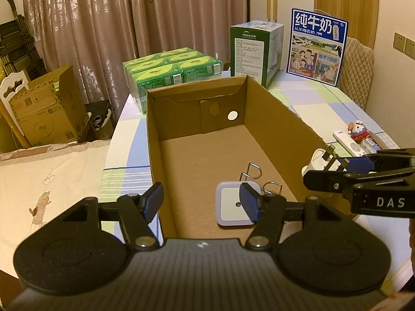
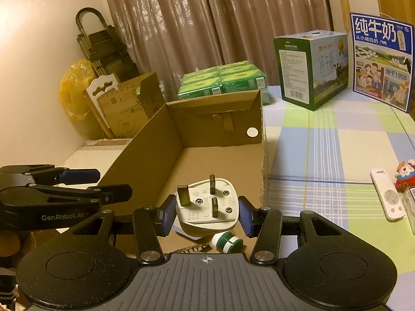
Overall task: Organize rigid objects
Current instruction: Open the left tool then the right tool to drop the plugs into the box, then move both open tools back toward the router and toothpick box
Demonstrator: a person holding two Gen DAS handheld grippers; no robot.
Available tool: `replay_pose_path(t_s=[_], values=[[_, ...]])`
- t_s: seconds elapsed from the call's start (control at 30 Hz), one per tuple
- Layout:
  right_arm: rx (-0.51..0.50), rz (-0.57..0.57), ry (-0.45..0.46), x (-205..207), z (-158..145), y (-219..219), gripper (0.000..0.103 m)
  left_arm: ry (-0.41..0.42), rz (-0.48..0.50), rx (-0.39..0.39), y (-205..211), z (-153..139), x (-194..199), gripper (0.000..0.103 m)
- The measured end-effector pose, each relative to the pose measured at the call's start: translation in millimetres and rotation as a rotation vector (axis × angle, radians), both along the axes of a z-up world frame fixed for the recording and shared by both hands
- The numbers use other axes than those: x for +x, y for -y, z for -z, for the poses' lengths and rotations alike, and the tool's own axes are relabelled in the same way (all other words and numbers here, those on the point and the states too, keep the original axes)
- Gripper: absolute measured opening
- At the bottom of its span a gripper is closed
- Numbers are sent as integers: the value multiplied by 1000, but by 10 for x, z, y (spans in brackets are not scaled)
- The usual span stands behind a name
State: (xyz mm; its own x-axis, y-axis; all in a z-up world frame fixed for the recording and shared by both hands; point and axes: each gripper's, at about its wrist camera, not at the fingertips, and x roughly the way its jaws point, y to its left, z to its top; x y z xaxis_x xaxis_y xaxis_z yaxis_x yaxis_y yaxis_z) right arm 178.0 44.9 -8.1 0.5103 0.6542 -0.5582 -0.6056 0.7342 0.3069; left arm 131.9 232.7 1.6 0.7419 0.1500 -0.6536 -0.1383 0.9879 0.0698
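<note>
The left gripper (image 1: 201, 202) hung released over the cardboard box (image 1: 272, 119), above a square night light (image 1: 233, 207); the right gripper (image 2: 206, 213) grasped a white three-pin plug (image 2: 207, 204) at the box's right wall.

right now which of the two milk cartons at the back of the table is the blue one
The blue milk carton is the one farthest right, with white characters and a family picture; the green milk carton stands to its left, behind the cardboard box.

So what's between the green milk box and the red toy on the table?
Nothing: in the right wrist view, only bare checked tablecloth lies between the green milk box and the red toy.
</note>
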Motion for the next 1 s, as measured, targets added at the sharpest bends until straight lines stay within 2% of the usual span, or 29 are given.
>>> replay_pose_path(t_s=[0.37, 0.53, 1.0], values=[[11, 9, 6, 10, 2, 33, 48, 4, -12, -13, 5, -12, -16, 60], [39, 19, 32, -18, -62, 112, 60, 16, -17, -14, 34, -47, -61, 60], [49, 30, 33, -134, -236, 339, 61, 42, -22, -26, 184, -224, -207, 60]])
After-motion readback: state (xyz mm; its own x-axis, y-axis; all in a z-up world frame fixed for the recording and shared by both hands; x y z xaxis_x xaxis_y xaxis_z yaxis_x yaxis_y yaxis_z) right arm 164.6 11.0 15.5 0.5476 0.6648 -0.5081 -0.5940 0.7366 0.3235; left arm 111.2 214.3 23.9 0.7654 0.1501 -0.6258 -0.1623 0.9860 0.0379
